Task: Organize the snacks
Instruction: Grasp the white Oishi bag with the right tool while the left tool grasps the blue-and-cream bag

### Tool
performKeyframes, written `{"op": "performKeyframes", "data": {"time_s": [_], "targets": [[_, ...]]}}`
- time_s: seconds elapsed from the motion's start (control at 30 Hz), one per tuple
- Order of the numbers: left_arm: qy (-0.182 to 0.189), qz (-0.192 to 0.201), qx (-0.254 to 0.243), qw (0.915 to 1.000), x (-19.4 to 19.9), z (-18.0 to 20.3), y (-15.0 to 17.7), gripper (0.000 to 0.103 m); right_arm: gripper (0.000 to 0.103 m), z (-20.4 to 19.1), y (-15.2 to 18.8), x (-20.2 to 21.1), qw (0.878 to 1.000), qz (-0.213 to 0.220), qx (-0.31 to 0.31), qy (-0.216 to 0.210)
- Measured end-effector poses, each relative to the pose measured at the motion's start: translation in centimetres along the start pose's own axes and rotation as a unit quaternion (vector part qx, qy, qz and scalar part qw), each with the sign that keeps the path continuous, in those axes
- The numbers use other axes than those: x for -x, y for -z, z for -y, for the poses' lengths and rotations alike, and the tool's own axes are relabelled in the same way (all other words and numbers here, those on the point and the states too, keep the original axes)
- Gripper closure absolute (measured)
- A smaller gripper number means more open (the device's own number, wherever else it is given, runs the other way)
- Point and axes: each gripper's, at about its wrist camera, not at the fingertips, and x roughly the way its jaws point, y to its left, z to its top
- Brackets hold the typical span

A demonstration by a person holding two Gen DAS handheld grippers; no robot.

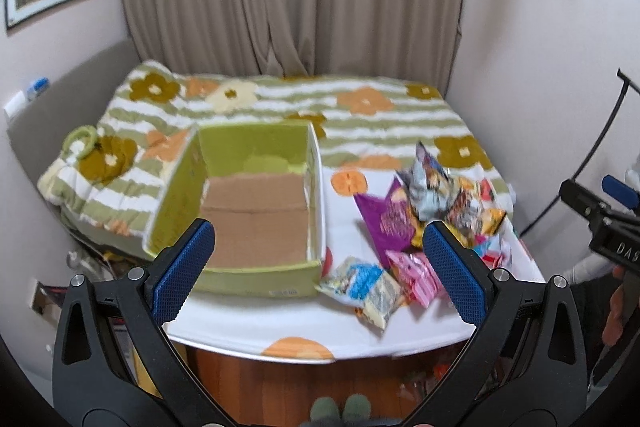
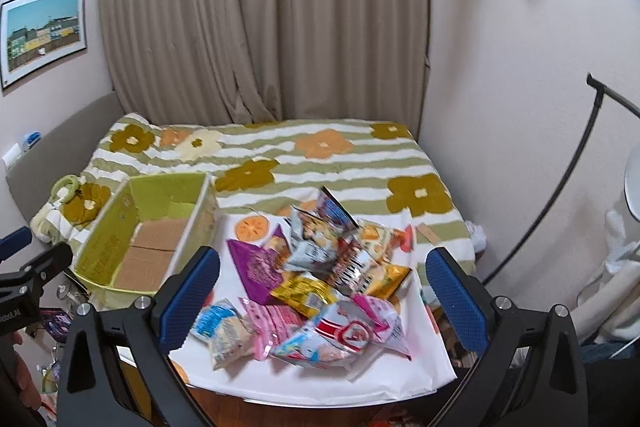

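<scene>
An open green cardboard box (image 1: 256, 203) with a bare brown bottom sits on the bed; it also shows in the right wrist view (image 2: 148, 231). To its right lies a pile of snack bags (image 1: 432, 215), also seen in the right wrist view (image 2: 320, 279): a purple bag (image 2: 260, 267), a yellow bag (image 2: 308, 293), pink packs (image 2: 276, 327), and a blue-and-white bag (image 2: 222, 327). My left gripper (image 1: 320, 259) is open and empty above the box's near edge. My right gripper (image 2: 322, 287) is open and empty above the pile.
The snacks and box rest on a white cloth with orange prints (image 2: 312, 379) over a striped flowered bedspread (image 2: 320, 155). Curtains (image 2: 260, 27) hang behind. A wall stands at right, with a black curved stand (image 2: 560, 195). Wooden floor (image 1: 320, 387) shows below the bed's edge.
</scene>
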Motion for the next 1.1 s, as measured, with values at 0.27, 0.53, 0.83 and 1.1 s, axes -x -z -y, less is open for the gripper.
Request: {"op": "performKeyframes", "data": {"time_s": [0.27,0.53,0.83,1.1], "targets": [[0.038,-0.101,0.024,0.9939,-7.7,0.7,4.4,0.000,0.000,3.3,4.1,-3.4,0.997,-0.068,-0.024,-0.009],[0.041,-0.176,0.094,0.9791,-14.7,2.6,8.9,0.000,0.000,5.6,8.7,-9.8,0.982,-0.165,-0.048,-0.073],[0.032,-0.195,0.163,0.9665,-20.0,3.9,10.9,0.000,0.000,6.9,11.1,-15.3,0.957,-0.215,-0.122,-0.152],[0.030,-0.212,0.201,0.9559,-23.5,3.8,11.9,0.009,0.000,6.8,11.8,-18.3,0.929,-0.240,-0.200,-0.197]]}}
